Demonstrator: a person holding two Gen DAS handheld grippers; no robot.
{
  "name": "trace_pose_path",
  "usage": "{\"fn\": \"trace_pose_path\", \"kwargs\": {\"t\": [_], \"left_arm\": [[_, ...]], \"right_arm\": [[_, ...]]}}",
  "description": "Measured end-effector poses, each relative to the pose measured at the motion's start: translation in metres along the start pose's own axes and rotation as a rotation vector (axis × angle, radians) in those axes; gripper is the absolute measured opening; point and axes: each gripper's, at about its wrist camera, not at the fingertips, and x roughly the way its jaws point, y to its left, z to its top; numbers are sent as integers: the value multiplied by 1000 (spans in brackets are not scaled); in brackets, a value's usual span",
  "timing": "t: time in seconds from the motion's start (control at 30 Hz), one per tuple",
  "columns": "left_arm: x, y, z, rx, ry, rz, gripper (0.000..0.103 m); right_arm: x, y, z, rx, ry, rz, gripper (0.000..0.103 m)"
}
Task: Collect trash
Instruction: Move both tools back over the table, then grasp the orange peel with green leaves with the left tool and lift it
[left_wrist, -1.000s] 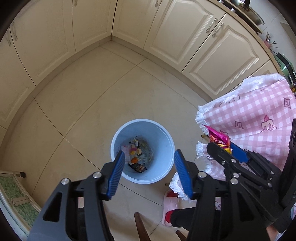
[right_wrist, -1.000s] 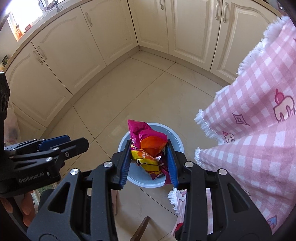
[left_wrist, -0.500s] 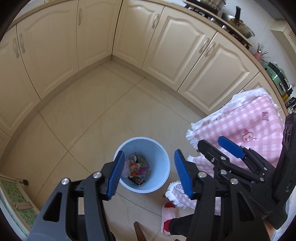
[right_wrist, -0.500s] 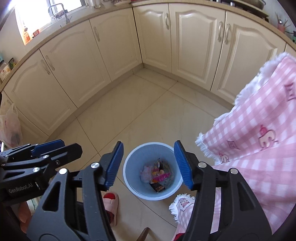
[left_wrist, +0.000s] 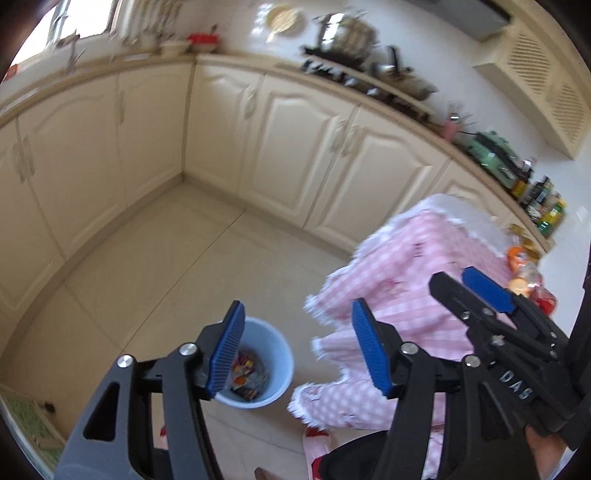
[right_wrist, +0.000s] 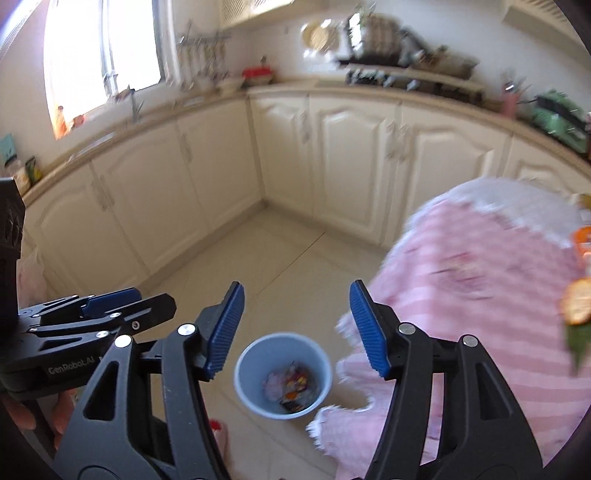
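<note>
Two opening tongs (left_wrist: 297, 350) (right_wrist: 295, 328) empty, trash in bin (right_wrist: 283, 374) below

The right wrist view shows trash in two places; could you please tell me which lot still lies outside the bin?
The orange scraps at the far right, lying on the pink tablecloth; the other wrappers already sit inside the blue bin.

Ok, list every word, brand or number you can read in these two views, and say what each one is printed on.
"GenRobot.AI": on the body of the left gripper, seen from the right wrist view.
"DAS": on the body of the right gripper, seen from the left wrist view.
Wrappers in the blue bin: print too small and blurred to read.
Bottles on the counter: labels blurred, unreadable.
Pink checked tablecloth: motifs blurred, no legible text.
</note>
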Motion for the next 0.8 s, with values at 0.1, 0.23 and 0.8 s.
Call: {"fn": "trace_pose_path", "kwargs": {"t": [0.1,0.23,0.8], "left_arm": [[-6,-40,1,67,-10,-54,60],[0,-106,2,170,9,-152,60],[103,-326,-23,536,155,-339,60]], "right_arm": [[-38,-38,0,45,-52,-60,62],[-87,-105,-10,128,-96,-179,64],[-151,-295,-66,406,-79,-418,68]]}}
